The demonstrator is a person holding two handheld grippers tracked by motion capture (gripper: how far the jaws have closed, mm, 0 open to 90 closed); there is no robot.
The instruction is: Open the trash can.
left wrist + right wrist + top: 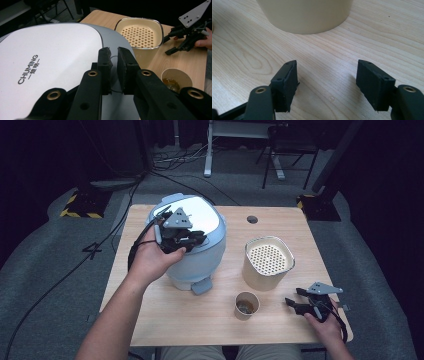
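Appliance: a rounded pale blue-grey rice cooker (pixel 192 245) with a smooth, glossy silver-white lid (pixel 47 62) stands at the left rear of the light wooden table (pixel 165 320); its lid is down.
Left gripper (pixel 113 68): poised over the lid near its front edge, black jaws drawn nearly together with a thin slit between the pads, nothing held.
Right gripper (pixel 327 82): resting low over the table at the right front corner, jaws standing apart with bare wood grain between them, empty.
Other items: a cream plastic pot with a perforated grid insert (pixel 268 262) sits right of the cooker; a small paper cup (pixel 247 305) with brownish contents stands just in front of the pot.
Risk one: the lid is slick and domed, so pressing it with narrow closed jaws could make them skid off toward the edge.
Risk two: a hard push near the front could tip or slide the cooker on the smooth wood, since nothing braces it.
Risk three: the light paper cup stands between both hands; a sweep of the right gripper toward the cooker could topple it and spill.
Textures: matte rubbery pads, polished lid, grained table.
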